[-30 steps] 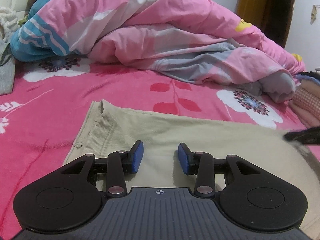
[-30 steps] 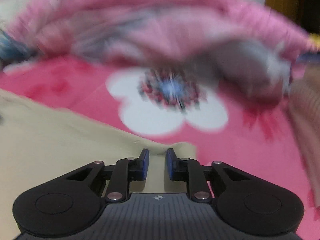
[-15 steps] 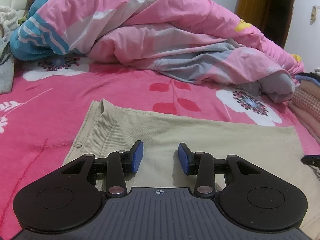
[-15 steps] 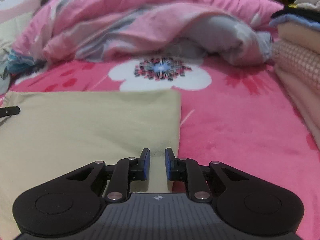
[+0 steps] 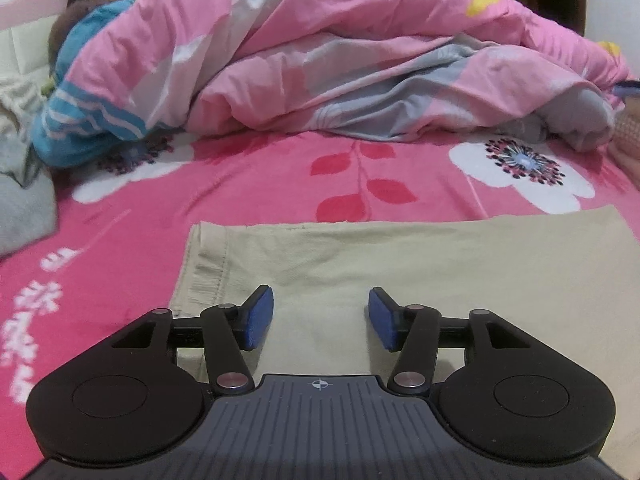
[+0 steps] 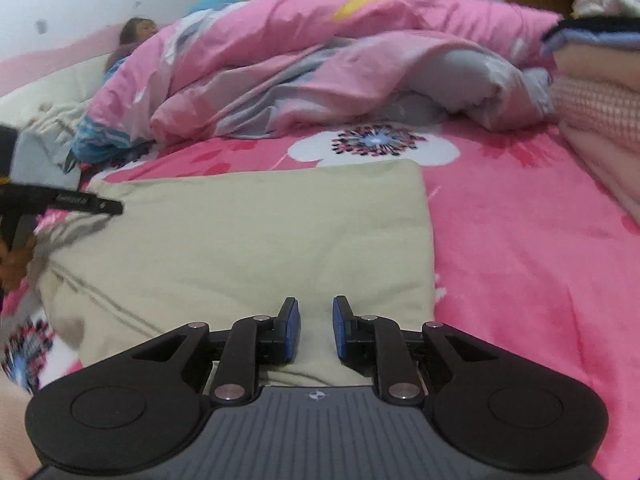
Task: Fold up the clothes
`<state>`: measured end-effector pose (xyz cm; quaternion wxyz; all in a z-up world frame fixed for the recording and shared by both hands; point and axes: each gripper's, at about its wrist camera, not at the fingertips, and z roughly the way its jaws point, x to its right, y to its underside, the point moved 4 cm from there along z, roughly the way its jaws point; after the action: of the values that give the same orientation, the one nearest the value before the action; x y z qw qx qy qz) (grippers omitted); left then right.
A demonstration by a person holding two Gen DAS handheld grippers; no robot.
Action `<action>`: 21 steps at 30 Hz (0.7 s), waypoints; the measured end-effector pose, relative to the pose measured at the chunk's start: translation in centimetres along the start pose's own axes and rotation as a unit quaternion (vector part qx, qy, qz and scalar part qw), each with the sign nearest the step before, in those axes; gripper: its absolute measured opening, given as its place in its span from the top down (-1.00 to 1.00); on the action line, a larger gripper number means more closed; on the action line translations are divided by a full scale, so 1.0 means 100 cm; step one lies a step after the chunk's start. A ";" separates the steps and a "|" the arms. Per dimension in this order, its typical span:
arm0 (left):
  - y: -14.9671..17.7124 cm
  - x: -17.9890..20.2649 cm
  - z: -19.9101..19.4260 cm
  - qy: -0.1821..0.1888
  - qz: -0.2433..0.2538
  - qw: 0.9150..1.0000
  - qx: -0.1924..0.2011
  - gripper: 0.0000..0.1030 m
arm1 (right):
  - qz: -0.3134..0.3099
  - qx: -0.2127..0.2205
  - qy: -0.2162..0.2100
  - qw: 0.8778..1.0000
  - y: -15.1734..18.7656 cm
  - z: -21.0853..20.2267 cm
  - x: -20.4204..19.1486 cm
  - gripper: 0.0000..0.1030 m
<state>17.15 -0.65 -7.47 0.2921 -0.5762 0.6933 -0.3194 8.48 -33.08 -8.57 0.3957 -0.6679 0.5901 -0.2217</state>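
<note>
Currently, the folded beige cotton garment (image 5: 420, 264) lies flat on the pink floral bedsheet (image 5: 132, 232), near the heaped pink-and-grey quilt (image 5: 360, 60). The left gripper (image 5: 321, 317) hovers over it, jaws just opened wider, nothing between them. The right gripper (image 6: 317, 330) stands slightly parted above the garment's near edge, gripping nothing.

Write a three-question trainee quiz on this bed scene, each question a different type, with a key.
1. True or false: the beige garment lies flat on the pink floral sheet.
2. Which sits at the right edge of the right wrist view? A. a stack of folded clothes B. a laundry basket C. a chair
3. Fill in: behind the garment lies a bunched pink ____.

Key: 1 true; 2 A; 3 quilt.
</note>
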 end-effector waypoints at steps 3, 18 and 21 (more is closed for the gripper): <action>0.000 0.019 -0.031 -0.012 0.035 0.999 0.027 -0.19 | 0.000 0.013 -0.005 1.000 0.004 0.000 0.000 0.62; 0.056 0.064 -0.037 -0.006 0.037 0.999 -0.004 -1.00 | -0.027 0.069 0.006 0.997 0.016 -0.037 -0.019 0.21; 0.058 0.066 -0.038 -0.007 0.035 0.999 -0.003 -1.00 | -0.060 0.051 0.030 0.996 0.025 -0.028 -0.028 0.17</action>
<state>9.61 -5.97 -9.88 0.3059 -0.5546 0.7121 -0.3030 4.22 -31.15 -8.46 0.3974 -0.6739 0.5486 -0.2949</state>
